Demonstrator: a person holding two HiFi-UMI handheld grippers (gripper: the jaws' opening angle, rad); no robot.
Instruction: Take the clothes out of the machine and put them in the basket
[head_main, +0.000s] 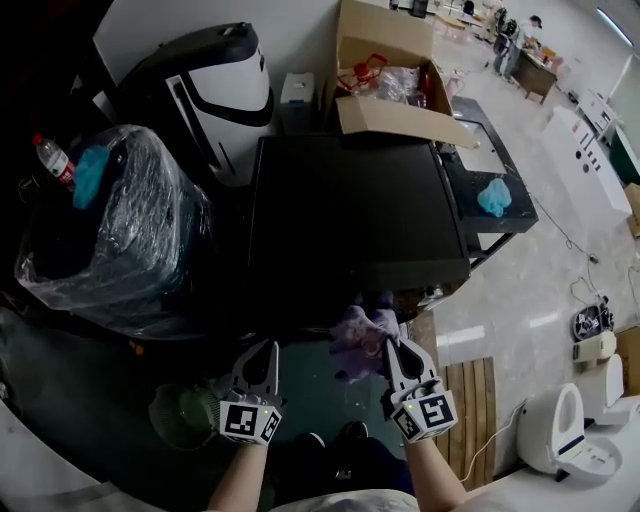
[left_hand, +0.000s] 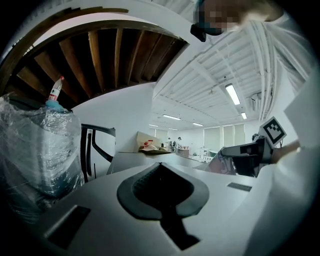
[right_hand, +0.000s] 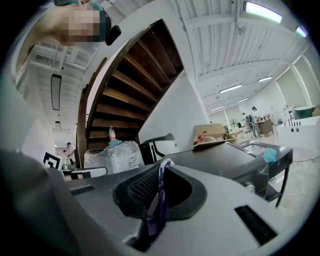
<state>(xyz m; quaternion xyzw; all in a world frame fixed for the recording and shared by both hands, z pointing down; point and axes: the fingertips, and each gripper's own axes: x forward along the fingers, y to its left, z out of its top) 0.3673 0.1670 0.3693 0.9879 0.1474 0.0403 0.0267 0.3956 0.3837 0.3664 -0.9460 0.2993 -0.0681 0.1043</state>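
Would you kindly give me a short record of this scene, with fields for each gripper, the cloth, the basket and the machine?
left gripper: shut, nothing in it
right gripper: shut on cloth
cloth: pale purple, hangs from the right gripper in front of the machine's near edge
basket: green, low beside the left gripper; cloth not in it
machine: dark flat top, box at its far edge

A cardboard box (head_main: 400, 90) is set on the dark bench (head_main: 350, 210), upper centre; a blue cloth (head_main: 494, 196) is laid on the grey bench (head_main: 470, 140) at right.
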